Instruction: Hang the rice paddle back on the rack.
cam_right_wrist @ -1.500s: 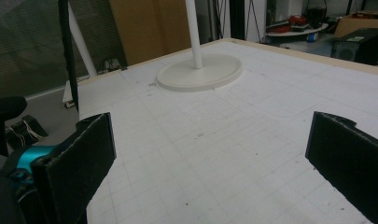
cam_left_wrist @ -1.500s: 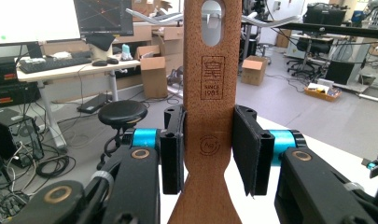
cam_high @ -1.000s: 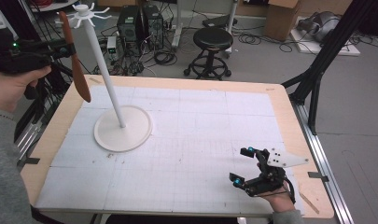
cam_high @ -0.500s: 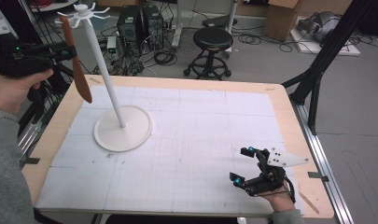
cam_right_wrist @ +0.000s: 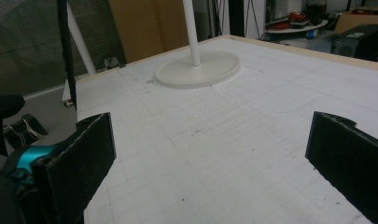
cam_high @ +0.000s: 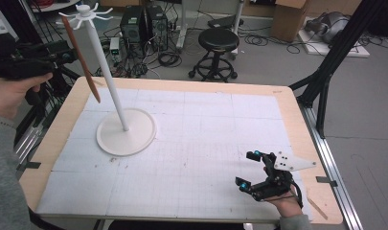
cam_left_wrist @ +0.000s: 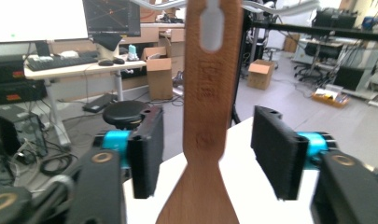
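Observation:
A wooden spatula (cam_high: 81,62) hangs by the slot in its handle from a hook at the top of the white stand (cam_high: 107,76). In the left gripper view its handle (cam_left_wrist: 210,93) runs upright between my jaws. My left gripper (cam_high: 67,53) (cam_left_wrist: 210,140), held up at the table's far left, has just been opening. Both pads (cam_left_wrist: 147,149) now stand off the handle with a gap on each side. My right gripper (cam_high: 245,168) (cam_right_wrist: 214,158) rests open low over the mat at the front right, with nothing between its jaws.
The stand's round base (cam_high: 126,132) (cam_right_wrist: 198,70) sits on the white gridded mat (cam_high: 196,143) left of centre. A wooden rim (cam_high: 297,124) edges the table. A black stool (cam_high: 219,40) and computer gear stand on the floor beyond the far edge.
The left gripper's jaws have spread apart and let go of the spatula handle, which now hangs from the hook. Neither hand has shifted.

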A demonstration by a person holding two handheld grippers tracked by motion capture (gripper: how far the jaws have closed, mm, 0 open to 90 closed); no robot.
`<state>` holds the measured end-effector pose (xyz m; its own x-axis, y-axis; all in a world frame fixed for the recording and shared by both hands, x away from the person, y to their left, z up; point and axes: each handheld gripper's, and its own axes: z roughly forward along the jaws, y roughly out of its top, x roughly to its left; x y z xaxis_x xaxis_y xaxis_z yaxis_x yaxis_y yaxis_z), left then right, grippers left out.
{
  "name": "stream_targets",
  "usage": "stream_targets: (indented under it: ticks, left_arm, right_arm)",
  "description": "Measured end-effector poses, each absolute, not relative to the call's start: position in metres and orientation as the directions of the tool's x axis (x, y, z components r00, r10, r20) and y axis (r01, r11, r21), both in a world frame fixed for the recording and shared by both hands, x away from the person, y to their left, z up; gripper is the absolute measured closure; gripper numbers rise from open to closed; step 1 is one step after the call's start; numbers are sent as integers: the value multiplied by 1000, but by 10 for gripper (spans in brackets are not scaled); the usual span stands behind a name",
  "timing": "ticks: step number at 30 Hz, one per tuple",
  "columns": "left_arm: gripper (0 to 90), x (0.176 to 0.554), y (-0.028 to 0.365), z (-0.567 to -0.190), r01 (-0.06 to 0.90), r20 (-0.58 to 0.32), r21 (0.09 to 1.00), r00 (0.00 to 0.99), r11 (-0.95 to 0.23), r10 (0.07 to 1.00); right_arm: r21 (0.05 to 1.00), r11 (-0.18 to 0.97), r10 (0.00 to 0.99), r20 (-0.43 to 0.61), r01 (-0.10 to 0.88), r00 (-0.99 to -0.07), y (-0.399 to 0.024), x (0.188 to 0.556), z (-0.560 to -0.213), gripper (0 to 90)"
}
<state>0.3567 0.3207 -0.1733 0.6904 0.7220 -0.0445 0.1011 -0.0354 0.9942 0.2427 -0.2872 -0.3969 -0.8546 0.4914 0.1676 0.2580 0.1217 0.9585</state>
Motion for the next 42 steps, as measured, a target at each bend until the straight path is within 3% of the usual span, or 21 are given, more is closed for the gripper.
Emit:
stream_targets:
  ticks: [5, 12, 15, 27, 30, 42]
  left_arm:
    - [345, 348, 319, -176, 76, 1, 994, 699, -75, 715]
    - [85, 340, 311, -190, 85, 16, 991, 686, -102, 728]
    - [17, 337, 310, -196, 101, 3, 990, 686, -100, 728]
    - [17, 323, 316, -212, 114, -5, 988, 703, -105, 712]
    - [17, 320, 310, -222, 126, 28, 978, 718, -169, 695]
    - [17, 302, 295, -254, 97, 11, 988, 737, -122, 676]
  right_arm:
    - [956, 121, 490, 176, 267, -854, -287, 243, -399, 0]
    - [956, 122, 486, 176, 266, -856, -286, 245, -399, 0]
    - [955, 128, 483, 175, 267, -858, -284, 248, -400, 0]
    - [955, 131, 477, 173, 264, -862, -281, 253, -401, 0]
    - [952, 138, 477, 178, 273, -861, -280, 253, -401, 0]
    - [955, 143, 475, 165, 260, -865, -278, 250, -398, 0]
